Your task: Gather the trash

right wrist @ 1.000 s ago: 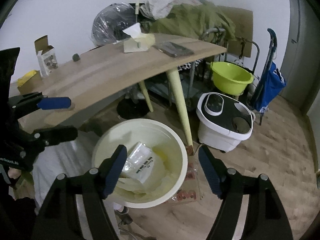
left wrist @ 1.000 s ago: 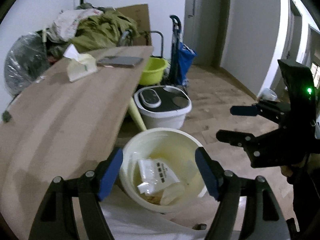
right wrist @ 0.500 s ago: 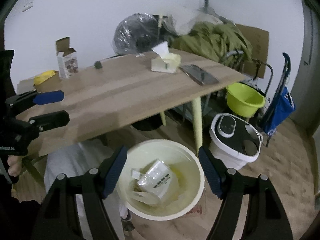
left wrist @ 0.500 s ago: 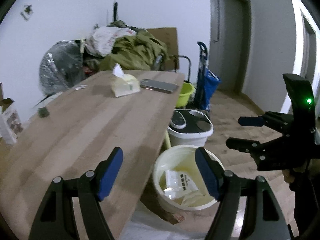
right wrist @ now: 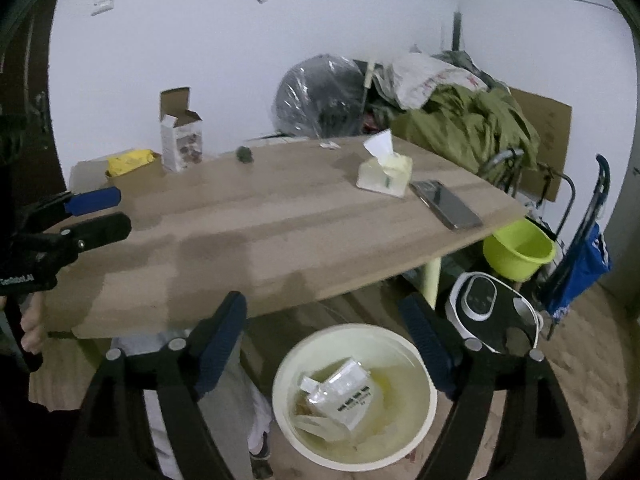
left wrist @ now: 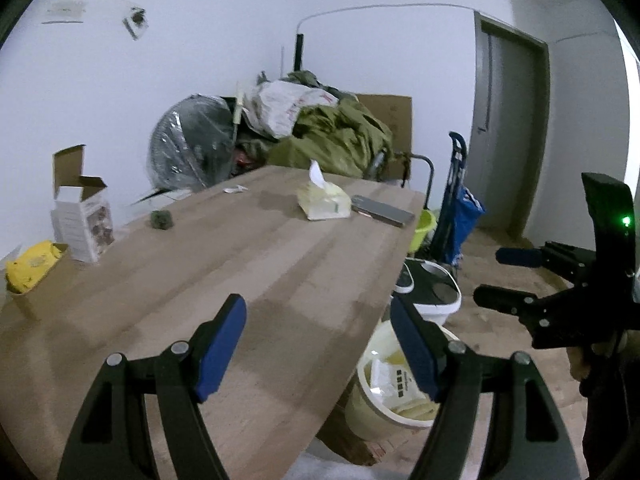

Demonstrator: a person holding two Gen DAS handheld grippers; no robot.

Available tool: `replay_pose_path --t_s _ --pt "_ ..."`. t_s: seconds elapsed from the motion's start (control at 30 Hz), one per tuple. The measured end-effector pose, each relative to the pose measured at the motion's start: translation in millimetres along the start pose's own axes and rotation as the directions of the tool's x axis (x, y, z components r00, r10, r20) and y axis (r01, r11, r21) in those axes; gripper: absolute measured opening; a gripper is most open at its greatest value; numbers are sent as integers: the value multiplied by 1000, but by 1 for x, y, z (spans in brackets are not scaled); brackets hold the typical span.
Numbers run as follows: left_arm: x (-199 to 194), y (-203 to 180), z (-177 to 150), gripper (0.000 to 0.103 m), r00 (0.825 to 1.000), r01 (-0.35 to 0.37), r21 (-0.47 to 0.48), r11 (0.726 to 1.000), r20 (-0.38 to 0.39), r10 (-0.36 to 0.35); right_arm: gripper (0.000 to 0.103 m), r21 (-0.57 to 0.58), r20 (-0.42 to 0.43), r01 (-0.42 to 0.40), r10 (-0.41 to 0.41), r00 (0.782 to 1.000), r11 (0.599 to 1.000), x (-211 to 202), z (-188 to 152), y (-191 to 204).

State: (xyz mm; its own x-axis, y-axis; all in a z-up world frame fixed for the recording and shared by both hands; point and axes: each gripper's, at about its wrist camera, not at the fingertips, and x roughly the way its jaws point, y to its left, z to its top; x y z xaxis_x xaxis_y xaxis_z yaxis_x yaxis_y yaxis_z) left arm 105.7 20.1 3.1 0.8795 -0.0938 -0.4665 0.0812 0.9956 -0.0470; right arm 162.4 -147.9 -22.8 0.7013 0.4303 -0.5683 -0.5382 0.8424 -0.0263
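Right wrist view shows the right tool [right wrist: 322,334] spread wide and empty above a cream trash bucket [right wrist: 354,402] on the floor beside the table [right wrist: 280,220]; a white packet [right wrist: 346,394] lies inside. The left tool [left wrist: 318,342] is likewise released over the table edge. A tissue pack [right wrist: 384,172], phone [right wrist: 446,204] and opened carton [right wrist: 180,136] rest on the table.

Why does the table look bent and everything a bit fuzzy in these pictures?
Left wrist view: the fisheye lens bows the wooden table and the door frame, and dim light leaves the surfaces soft. Right wrist view: the same curving, dark round corners, and the floor smeared near the edge.
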Motion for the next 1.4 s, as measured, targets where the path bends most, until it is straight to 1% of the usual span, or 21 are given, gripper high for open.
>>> replay_pose_path --t_s 0.17,0.33,0.47,0.63,0.7,0.77,0.9,0.97,1.03,1.4 --pt "-17 8 2 75 997 -64 -12 998 37 65 80 -27 30 -22 23 999 999 -4 13 12" --pt "-35 10 5 81 988 -126 -12 992 85 126 81 -58 61 -36 39 997 998 -10 26 23" --pt "-52 12 8 87 979 -143 -27 989 141 146 84 -71 111 -45 53 992 996 -22 37 27" --pt "-59 14 10 95 969 -169 -36 985 176 173 86 -51 163 -50 58 985 997 -31 44 25" --pt "-60 15 10 100 966 -177 -42 983 183 182 86 -44 177 -51 58 983 998 -32 46 23" --pt "-59 16 9 101 963 -187 -48 981 189 193 86 -36 188 -48 54 981 998 -32 46 21" --pt "-52 17 6 101 965 -186 -55 981 175 193 86 -29 187 -43 47 981 999 -26 42 18" --pt "-46 17 6 101 970 -172 -54 984 162 178 86 -23 175 -39 42 984 999 -21 40 17" --pt "-41 16 6 101 972 -170 -49 984 156 175 86 -14 160 -36 38 986 999 -15 37 13" --pt "-30 13 6 101 979 -141 -43 989 143 146 86 1 131 -33 33 991 999 -3 31 3"
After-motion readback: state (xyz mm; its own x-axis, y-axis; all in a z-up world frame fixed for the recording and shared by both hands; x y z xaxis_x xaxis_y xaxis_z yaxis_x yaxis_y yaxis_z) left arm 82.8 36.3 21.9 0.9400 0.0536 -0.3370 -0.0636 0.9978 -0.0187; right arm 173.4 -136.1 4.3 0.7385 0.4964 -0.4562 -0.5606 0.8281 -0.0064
